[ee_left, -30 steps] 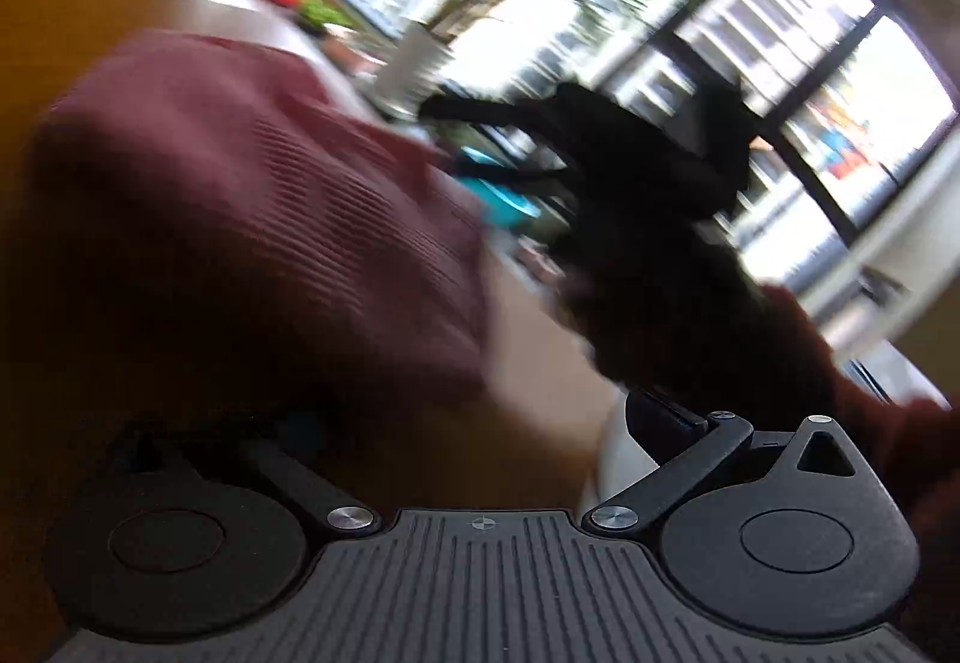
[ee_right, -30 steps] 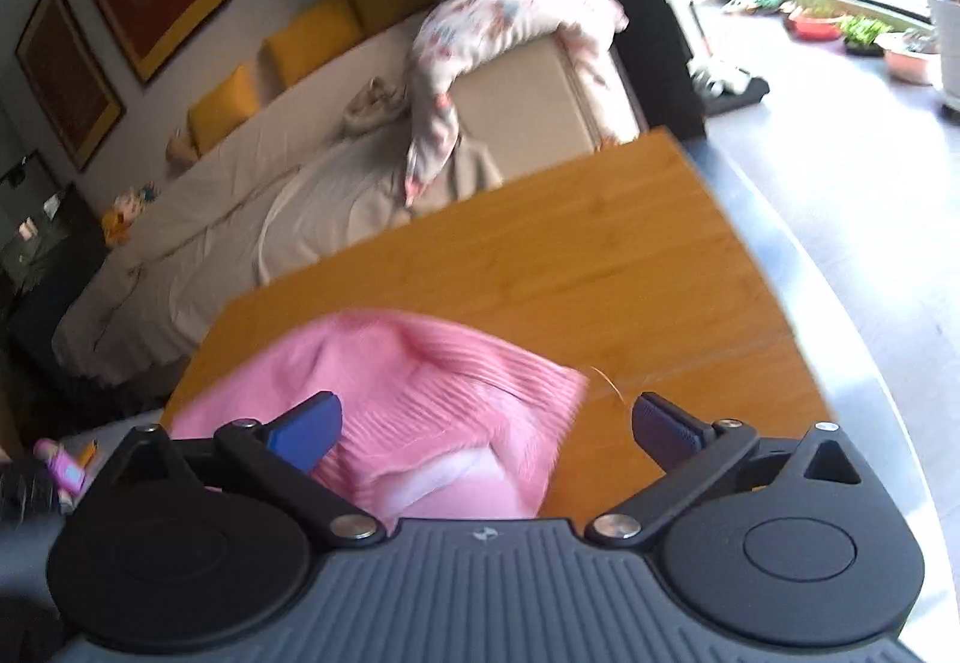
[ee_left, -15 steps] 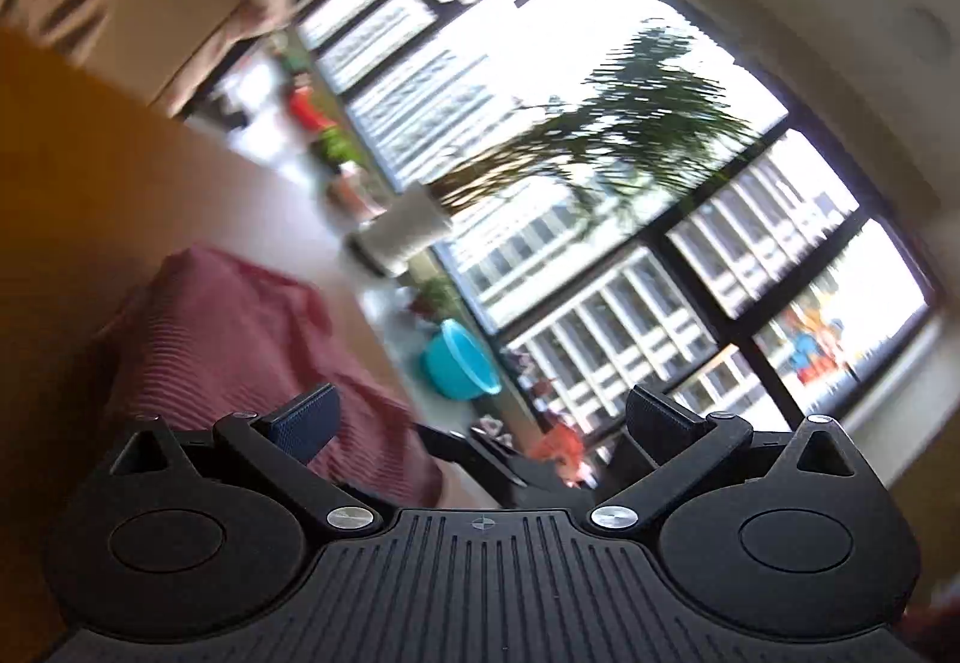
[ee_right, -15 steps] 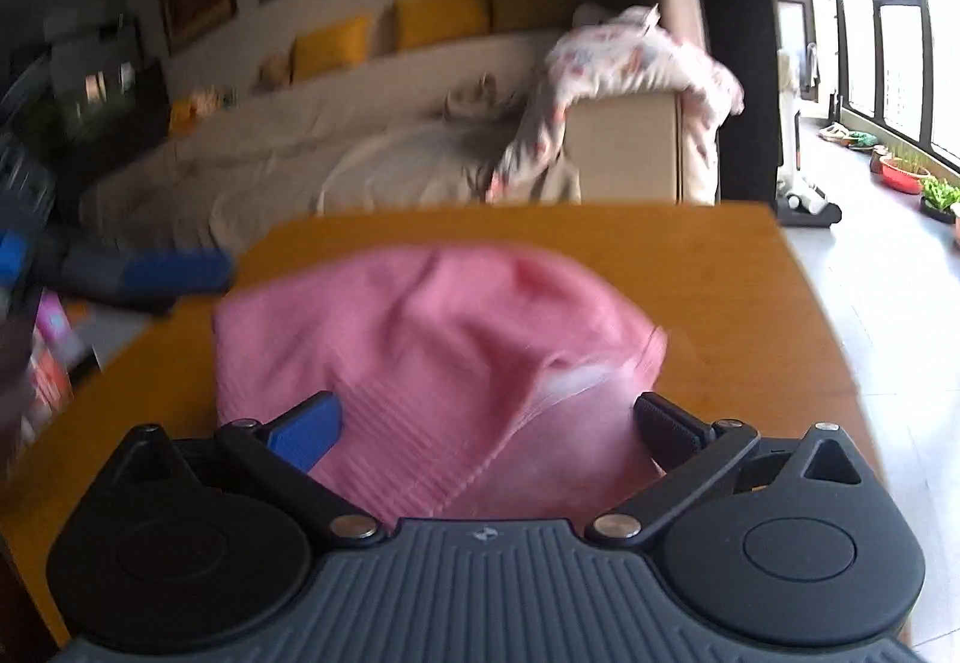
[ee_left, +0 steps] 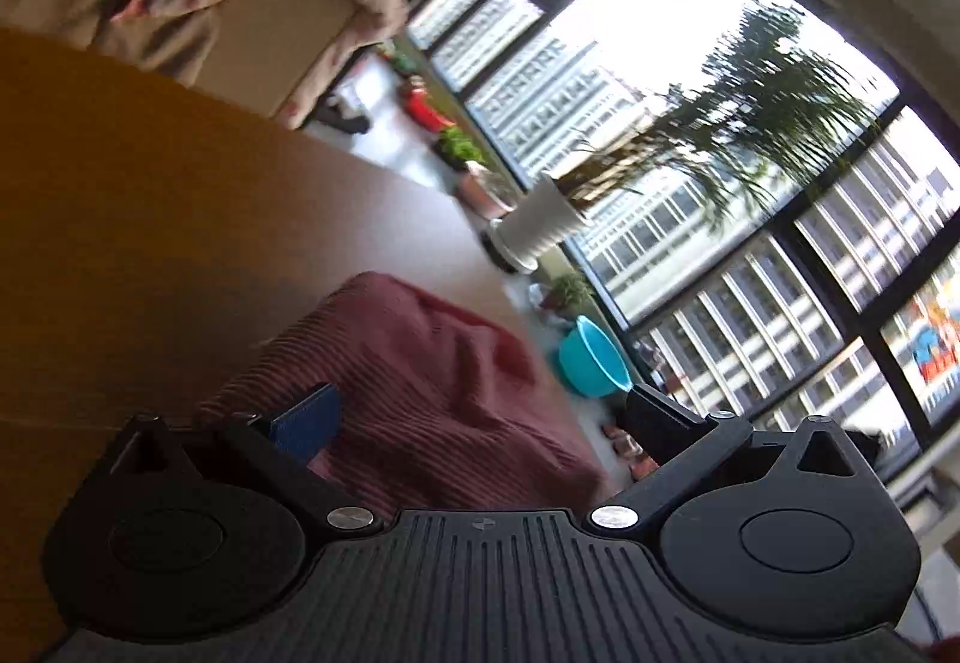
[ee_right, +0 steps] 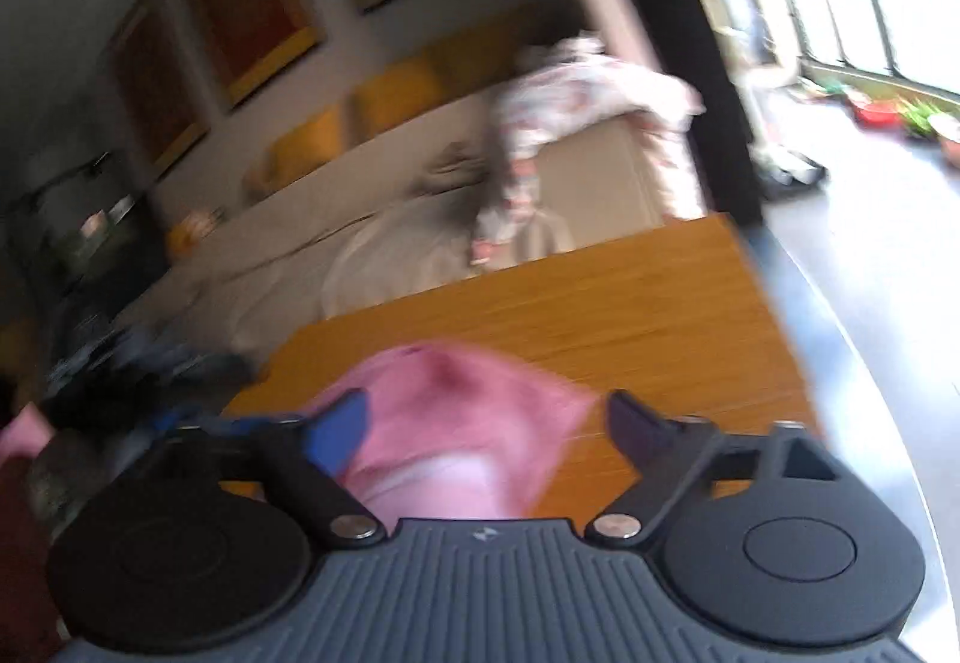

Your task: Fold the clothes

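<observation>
A pink ribbed knit garment (ee_right: 456, 423) lies bunched on the wooden table (ee_right: 630, 315). In the right wrist view it sits between the fingers of my right gripper (ee_right: 486, 426). Those jaws are closing. The blue left fingertip (ee_right: 342, 429) overlaps the cloth, while the black right one stands just off its edge. In the left wrist view the same garment (ee_left: 432, 381) looks dark red against the window light. It lies low between the wide-apart fingers of my left gripper (ee_left: 480, 417), which is open, with the cloth beneath and beyond the blue pad (ee_left: 306, 417).
Beyond the table's far edge is a beige sofa (ee_right: 372, 219) with a floral cloth (ee_right: 576, 105) draped over its arm. The table's right edge (ee_right: 774, 303) drops to a shiny floor. By the big window stand a white plant pot (ee_left: 540, 231) and a teal basin (ee_left: 591, 363).
The left view has swung away from the garment and the other gripper toward the window. The right gripper's fingers have come closer together over the garment, and its view has shifted with blur.
</observation>
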`<state>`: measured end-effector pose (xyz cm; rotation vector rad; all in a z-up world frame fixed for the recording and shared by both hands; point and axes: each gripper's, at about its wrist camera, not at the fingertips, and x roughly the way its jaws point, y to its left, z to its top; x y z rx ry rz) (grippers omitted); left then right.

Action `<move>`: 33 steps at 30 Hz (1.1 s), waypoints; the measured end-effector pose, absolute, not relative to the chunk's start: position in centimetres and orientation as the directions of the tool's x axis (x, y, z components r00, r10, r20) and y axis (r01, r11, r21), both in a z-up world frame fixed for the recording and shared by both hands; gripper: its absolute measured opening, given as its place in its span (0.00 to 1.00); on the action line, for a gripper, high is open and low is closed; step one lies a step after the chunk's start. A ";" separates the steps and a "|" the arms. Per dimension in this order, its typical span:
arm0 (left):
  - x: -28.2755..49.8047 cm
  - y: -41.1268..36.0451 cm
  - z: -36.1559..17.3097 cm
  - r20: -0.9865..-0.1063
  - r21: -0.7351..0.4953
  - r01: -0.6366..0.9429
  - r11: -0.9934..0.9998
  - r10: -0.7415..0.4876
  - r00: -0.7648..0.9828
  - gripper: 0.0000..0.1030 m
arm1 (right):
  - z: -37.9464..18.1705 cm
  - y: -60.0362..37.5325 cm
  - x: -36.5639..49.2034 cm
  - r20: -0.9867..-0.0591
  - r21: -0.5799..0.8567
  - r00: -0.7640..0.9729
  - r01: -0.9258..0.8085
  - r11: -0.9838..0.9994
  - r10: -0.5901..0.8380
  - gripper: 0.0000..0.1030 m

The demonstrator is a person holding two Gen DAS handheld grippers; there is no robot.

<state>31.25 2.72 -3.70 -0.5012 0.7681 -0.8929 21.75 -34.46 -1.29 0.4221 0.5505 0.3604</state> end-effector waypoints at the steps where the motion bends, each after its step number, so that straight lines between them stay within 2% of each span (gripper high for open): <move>1: 30.1 2.3 -3.0 -0.368 -0.667 0.528 0.526 -0.848 0.381 1.00 | -1.8 -35.3 22.5 -0.434 0.508 0.786 -0.190 0.840 0.440 0.57; 4: 27.9 0.1 -2.3 -0.333 -0.683 0.570 0.458 -0.889 0.315 1.00 | -3.5 -36.1 24.6 -0.454 0.547 0.760 -0.174 0.819 0.465 0.55; 10: 28.7 -0.6 -5.5 -0.376 -0.728 0.505 0.464 -0.886 0.271 1.00 | -6.9 -35.0 28.7 -0.453 0.647 0.683 -0.189 0.738 0.573 0.55; 12: 29.4 0.1 -5.8 -0.364 -0.748 0.483 0.455 -0.890 0.274 1.00 | -7.7 -34.7 29.3 -0.437 0.679 0.654 -0.210 0.703 0.617 0.45; 14: 29.8 0.6 -5.9 -0.363 -0.753 0.475 0.456 -0.889 0.279 1.00 | -7.5 -34.6 29.0 -0.414 0.699 0.636 -0.235 0.675 0.651 0.22; 17: 29.9 0.8 -6.1 -0.363 -0.754 0.475 0.454 -0.891 0.274 1.00 | -5.7 -34.0 27.4 -0.355 0.676 0.630 -0.338 0.655 0.691 0.13; 20: 29.8 0.4 -6.2 -0.364 -0.753 0.480 0.450 -0.892 0.267 1.00 | -3.3 -33.3 25.3 -0.293 0.618 0.620 -0.458 0.639 0.728 0.11; 24: 29.3 -0.4 -5.7 -0.402 -0.711 0.501 0.494 -0.870 0.288 1.00 | -0.3 -31.2 22.7 -0.342 0.461 0.604 -0.560 0.689 0.720 0.11; 27: 27.9 -1.3 -3.7 -0.417 -0.641 0.553 0.533 -0.846 0.332 0.98 | 0.5 -32.0 22.1 -0.362 0.395 0.662 -0.528 0.752 0.656 0.11; 29: 26.9 -1.9 -1.7 -0.392 -0.588 0.612 0.528 -0.849 0.356 0.96 | 0.3 -33.8 22.7 -0.362 0.442 0.703 -0.449 0.776 0.613 0.11; 30: 26.5 -2.4 -0.8 -0.370 -0.568 0.641 0.516 -0.856 0.361 0.91 | -0.1 -34.5 23.2 -0.366 0.472 0.709 -0.416 0.777 0.602 0.11; 31: 26.2 -3.0 0.1 -0.352 -0.551 0.666 0.502 -0.864 0.361 0.77 | -0.6 -35.1 23.7 -0.372 0.501 0.713 -0.385 0.775 0.595 0.12; 33: 26.1 -4.2 1.0 -0.335 -0.525 0.713 0.466 -0.882 0.330 0.71 | -1.6 -34.9 24.3 -0.382 0.522 0.703 -0.372 0.768 0.600 0.12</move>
